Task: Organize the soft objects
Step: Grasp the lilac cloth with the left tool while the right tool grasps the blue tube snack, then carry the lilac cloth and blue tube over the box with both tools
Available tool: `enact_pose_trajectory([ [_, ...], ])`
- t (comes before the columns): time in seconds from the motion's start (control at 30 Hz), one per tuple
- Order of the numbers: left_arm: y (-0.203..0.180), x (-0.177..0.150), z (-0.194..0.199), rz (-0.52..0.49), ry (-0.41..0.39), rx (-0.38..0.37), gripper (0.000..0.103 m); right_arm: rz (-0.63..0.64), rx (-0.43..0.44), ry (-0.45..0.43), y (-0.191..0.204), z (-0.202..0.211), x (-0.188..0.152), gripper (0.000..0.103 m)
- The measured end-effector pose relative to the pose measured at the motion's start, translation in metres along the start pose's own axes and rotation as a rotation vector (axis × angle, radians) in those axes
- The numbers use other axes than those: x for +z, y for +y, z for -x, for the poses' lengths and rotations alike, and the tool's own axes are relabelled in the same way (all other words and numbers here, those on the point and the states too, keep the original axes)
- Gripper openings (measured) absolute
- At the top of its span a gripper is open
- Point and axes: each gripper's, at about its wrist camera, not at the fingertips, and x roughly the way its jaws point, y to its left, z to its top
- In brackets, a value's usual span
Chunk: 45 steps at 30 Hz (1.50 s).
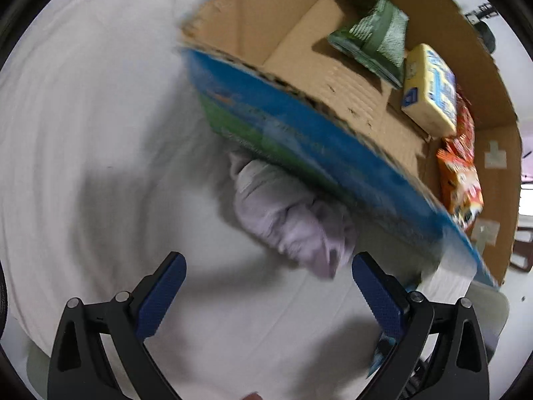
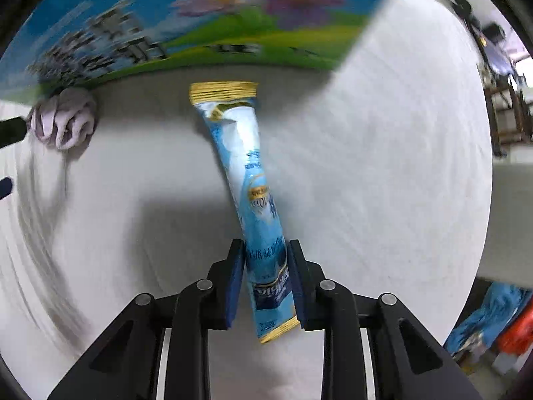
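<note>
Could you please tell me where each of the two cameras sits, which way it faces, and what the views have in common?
Left wrist: on the left gripper, looking down past open fingers at a lilac cloth bundle beside the cardboard box.
Right wrist: on the right gripper, facing down; its pads clamp a blue stick sachet.
Shared: the bundle, box and white cloth.

The lilac cloth bundle (image 1: 289, 216) is partly hidden under the cardboard box's (image 1: 299, 113) blurred blue side. Printing on the sachet (image 2: 253, 206) is too smeared to read. Box print likewise.
</note>
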Motion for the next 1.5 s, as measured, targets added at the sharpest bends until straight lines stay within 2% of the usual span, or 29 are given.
enact_pose_trajectory([
  [0.07,-0.001,0.007,-0.011,0.018,0.014,-0.008,0.102,-0.024,0.053,0.012,-0.011,-0.002,0.000,0.030],
  [0.13,-0.005,0.012,-0.019,0.010,0.010,-0.016,0.102,-0.051,0.069,0.013,-0.020,-0.002,0.002,0.038],
  [0.2,-0.009,0.013,-0.024,-0.028,-0.008,0.010,0.088,-0.065,0.068,-0.001,-0.026,-0.002,0.005,0.045],
  [0.23,-0.010,0.012,-0.026,-0.052,-0.018,0.007,0.068,-0.069,0.066,-0.003,-0.027,-0.002,0.009,0.045],
  [0.27,-0.010,0.010,-0.027,-0.067,-0.020,0.007,0.057,-0.071,0.063,-0.001,-0.027,-0.002,0.013,0.045],
  [0.37,-0.008,0.000,-0.024,-0.125,-0.032,0.021,0.051,-0.060,0.060,-0.006,-0.018,-0.004,0.019,0.045],
  [0.47,0.002,-0.017,-0.018,-0.179,-0.020,0.033,0.050,-0.038,0.025,-0.007,-0.009,-0.007,0.020,0.045],
  [0.57,0.011,-0.042,-0.014,-0.270,0.001,0.064,0.049,-0.015,-0.004,0.020,-0.003,-0.012,0.009,0.024],
  [0.7,0.024,-0.084,-0.016,-0.378,0.070,0.080,0.050,0.008,0.009,0.089,-0.002,-0.018,-0.015,0.023],
  [0.77,0.033,-0.102,-0.022,-0.399,0.113,0.083,0.051,0.030,0.027,0.131,-0.001,-0.021,-0.029,0.023],
  [0.87,0.052,-0.111,-0.028,-0.350,0.154,0.060,0.053,0.051,0.048,0.157,-0.003,-0.023,-0.039,0.024],
  [1.0,0.081,-0.103,-0.023,-0.169,0.175,-0.054,0.053,0.008,0.092,0.127,-0.017,-0.019,-0.027,0.028],
  [1.07,0.094,-0.099,-0.022,-0.114,0.173,-0.094,0.054,-0.016,0.115,0.117,-0.023,-0.017,-0.022,0.028],
  [1.13,0.097,-0.096,-0.025,-0.082,0.173,-0.091,0.057,-0.016,0.110,0.105,-0.024,-0.013,-0.017,0.029],
  [1.27,0.101,-0.089,-0.044,-0.062,0.199,-0.069,0.060,-0.005,0.098,0.118,-0.027,-0.016,-0.004,0.029],
  [1.3,0.095,-0.086,-0.045,-0.067,0.185,-0.056,0.060,0.001,0.092,0.113,-0.025,-0.016,0.001,0.031],
  [1.33,0.088,-0.084,-0.045,-0.091,0.161,-0.039,0.060,0.005,0.085,0.114,-0.014,-0.022,0.019,0.032],
  [1.43,0.062,-0.088,-0.048,-0.181,0.120,0.056,0.059,0.012,0.054,0.115,-0.007,-0.020,0.019,0.032],
  [1.5,0.048,-0.091,-0.047,-0.251,0.066,0.116,0.053,0.001,0.043,0.108,-0.001,-0.021,0.016,0.032],
])
